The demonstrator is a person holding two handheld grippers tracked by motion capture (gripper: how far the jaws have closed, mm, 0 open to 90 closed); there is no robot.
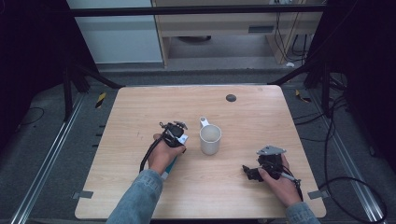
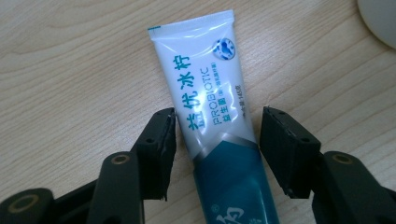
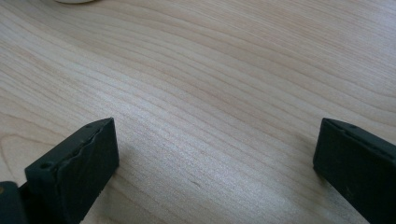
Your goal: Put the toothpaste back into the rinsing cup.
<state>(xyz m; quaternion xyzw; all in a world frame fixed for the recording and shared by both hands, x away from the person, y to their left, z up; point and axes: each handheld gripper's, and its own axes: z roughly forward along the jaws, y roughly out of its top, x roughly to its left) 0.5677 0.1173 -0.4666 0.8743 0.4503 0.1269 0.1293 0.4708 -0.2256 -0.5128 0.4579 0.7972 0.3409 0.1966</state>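
Two claws: on the desk (image 1: 140, 102), either side of the mug (image 1: 210, 139)
Left claw (image 2: 217, 135): spread around the toothpaste tube (image 2: 205, 102), pads not touching
Toothpaste tube: flat, just left of mug
Right claw (image 3: 215, 154): spread wide, nothing inside, right of mug

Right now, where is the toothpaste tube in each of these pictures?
High view: toothpaste tube, mostly hidden under the left hand, left of the white mug.
Left gripper view: tube centre frame, between the hand-held gripper's jaws.
Right gripper view: not in it.
Shared landmark: the mug's pale edge, top right in the left gripper view.
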